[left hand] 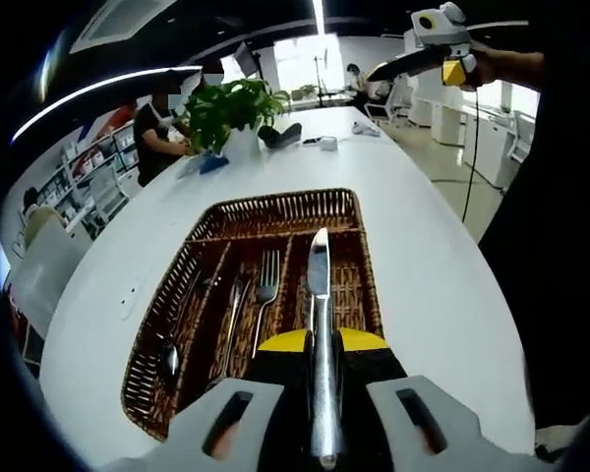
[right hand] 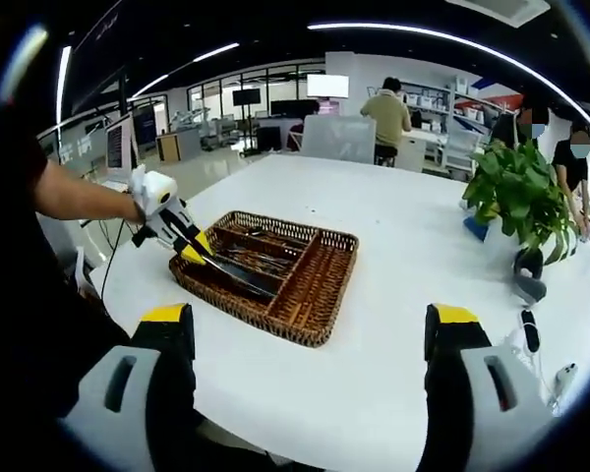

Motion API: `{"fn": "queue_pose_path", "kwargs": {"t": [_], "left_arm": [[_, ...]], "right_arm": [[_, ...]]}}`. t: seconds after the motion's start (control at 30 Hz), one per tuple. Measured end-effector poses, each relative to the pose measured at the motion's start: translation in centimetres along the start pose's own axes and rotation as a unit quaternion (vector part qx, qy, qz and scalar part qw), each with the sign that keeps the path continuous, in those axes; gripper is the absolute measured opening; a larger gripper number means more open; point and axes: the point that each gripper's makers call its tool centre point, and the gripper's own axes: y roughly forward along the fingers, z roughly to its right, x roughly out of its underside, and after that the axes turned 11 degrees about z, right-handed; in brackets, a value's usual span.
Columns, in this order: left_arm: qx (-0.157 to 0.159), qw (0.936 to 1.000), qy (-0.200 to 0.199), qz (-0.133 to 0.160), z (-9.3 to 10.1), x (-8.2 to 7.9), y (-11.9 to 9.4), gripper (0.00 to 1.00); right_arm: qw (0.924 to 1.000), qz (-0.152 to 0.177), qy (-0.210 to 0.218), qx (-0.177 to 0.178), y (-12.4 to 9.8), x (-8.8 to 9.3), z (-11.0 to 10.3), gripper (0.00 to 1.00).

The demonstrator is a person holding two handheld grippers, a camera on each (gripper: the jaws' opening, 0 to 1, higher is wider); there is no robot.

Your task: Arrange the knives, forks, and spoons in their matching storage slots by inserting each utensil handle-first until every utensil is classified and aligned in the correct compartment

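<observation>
1. Jaws of the left gripper point(left hand: 322, 413) are clenched on a table knife point(left hand: 319, 324); its handle runs back between them and its blade points straight ahead, away from the camera.
2. Ahead of the blade tip lies the wicker cutlery tray point(left hand: 285, 205) on the white tabletop point(left hand: 433, 246), its long slots running in nearly the same line as the knife.
3. Blade and slot axes look close to parallel, with the knife over the right-hand slot; a fork point(left hand: 266, 285) and a spoon point(left hand: 172, 344) already lie in slots further left.
4. Seen from the right gripper view, the left gripper point(right hand: 192, 246) holds the knife point(right hand: 238, 275) low over the near end of the tray point(right hand: 320, 295), slanting down into it.
5. Since the blade leads, I judge the task's handle-first rule is what matters most here: the knife's direction may need checking before release.
6. Jaws of the right gripper point(right hand: 310, 344) stand wide apart and hold nothing, well back from the tray, so the left is the nearer one.
</observation>
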Motion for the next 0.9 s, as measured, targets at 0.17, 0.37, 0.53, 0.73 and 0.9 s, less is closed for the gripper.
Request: {"fn": "queue_pose_path", "kwargs": {"t": [0.17,0.37,0.53,0.73,0.9], "left_arm": [[0.005,1.0000,-0.002,-0.003,0.2,0.4,0.3,0.06],[-0.003,0.9999,-0.015,0.002,-0.1,1.1,-0.2,0.06],[-0.004,0.9996,-0.027,-0.004,0.1,1.7,-0.2,0.06],[-0.001,0.9996,-0.025,-0.010,0.2,2.1,-0.1,0.06],[0.001,0.9996,-0.028,-0.011,0.1,2.0,-0.2,0.05]], "right_arm": [[1.0000,0.000,0.004,0.003,-0.1,0.1,0.0,1.00],[1.0000,0.001,0.007,0.005,-0.1,0.1,0.1,1.00],[1.0000,0.000,0.005,0.004,0.0,0.1,0.0,1.00],[1.0000,0.000,0.004,0.003,0.2,-0.1,0.0,1.00],[1.0000,-0.001,0.003,0.000,0.3,0.0,0.0,1.00]]}}
